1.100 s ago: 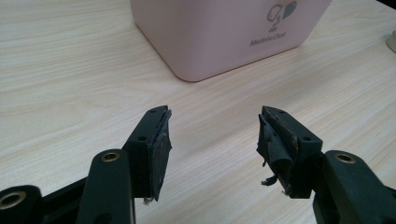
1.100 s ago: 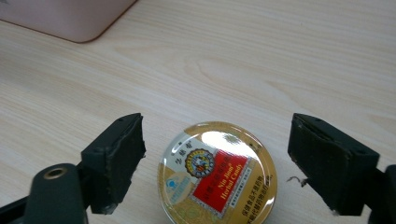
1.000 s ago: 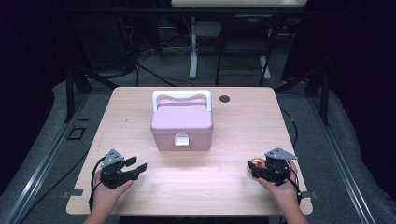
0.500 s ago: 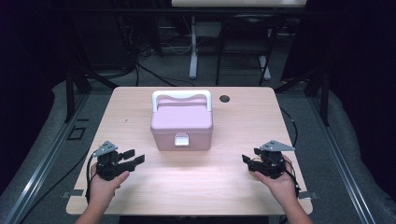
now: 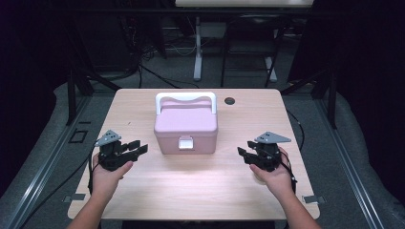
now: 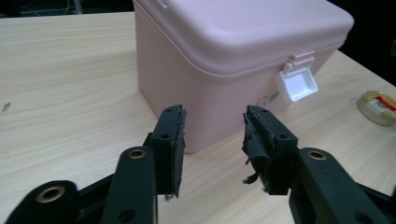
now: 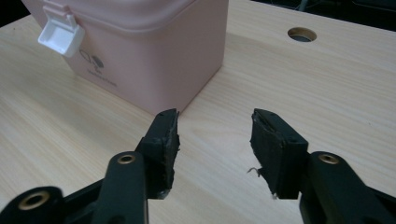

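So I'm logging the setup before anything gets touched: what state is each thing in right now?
Pink box: lid down, standing upright mid-table.
White clasp: hanging down over the front wall, looks fastened.
White handle: tipped toward the rear of the lid.
Left gripper: open, empty, pointed at the box.
Right gripper: open, empty, pointed at the box's corner.
Small round tin: lying flat on the table.

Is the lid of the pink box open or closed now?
Closed. The lid sits flat on the pink box all around, and the white latch hangs down over its front wall.
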Motion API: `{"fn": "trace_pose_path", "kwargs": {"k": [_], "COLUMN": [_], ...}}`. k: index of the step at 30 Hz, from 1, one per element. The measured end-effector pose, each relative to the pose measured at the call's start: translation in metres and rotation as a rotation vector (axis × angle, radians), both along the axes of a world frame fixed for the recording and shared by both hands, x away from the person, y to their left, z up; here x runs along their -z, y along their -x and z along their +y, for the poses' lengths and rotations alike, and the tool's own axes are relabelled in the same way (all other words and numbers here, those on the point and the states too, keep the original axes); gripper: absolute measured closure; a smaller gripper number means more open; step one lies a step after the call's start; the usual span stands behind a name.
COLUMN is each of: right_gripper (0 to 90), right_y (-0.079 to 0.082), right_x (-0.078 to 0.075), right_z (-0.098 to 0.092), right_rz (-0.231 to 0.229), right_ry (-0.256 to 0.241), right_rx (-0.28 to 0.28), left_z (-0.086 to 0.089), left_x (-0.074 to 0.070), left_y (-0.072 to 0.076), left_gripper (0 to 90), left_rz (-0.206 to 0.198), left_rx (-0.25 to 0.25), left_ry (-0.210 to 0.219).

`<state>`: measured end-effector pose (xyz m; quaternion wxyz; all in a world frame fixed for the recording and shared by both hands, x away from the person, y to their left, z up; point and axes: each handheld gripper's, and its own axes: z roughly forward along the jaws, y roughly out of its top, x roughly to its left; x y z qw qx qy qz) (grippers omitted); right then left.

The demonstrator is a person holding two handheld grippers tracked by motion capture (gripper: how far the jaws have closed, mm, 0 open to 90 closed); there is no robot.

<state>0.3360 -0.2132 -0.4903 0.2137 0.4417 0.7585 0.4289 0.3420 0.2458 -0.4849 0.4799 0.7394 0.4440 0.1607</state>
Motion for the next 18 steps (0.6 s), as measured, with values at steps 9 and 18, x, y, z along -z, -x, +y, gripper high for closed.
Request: {"fn": "trace_pose_path", "kwargs": {"k": [9, 18], "right_gripper": [75.2, 90.0], "right_y": [-0.022, -0.039], "right_x": [0.004, 0.014], "right_z": [0.022, 0.043], "right_rz": [-0.009, 0.009], "right_ry": [-0.015, -0.015], "right_rx": [-0.011, -0.023], "left_z": [-0.005, -0.013], "left_x": [0.013, 0.024], "left_y": [-0.022, -0.038], "left_gripper": [79.3, 89.3], "left_rz": [0.001, 0.030], "left_rx": [-0.017, -0.025], "left_ry": [-0.030, -0.036]}}
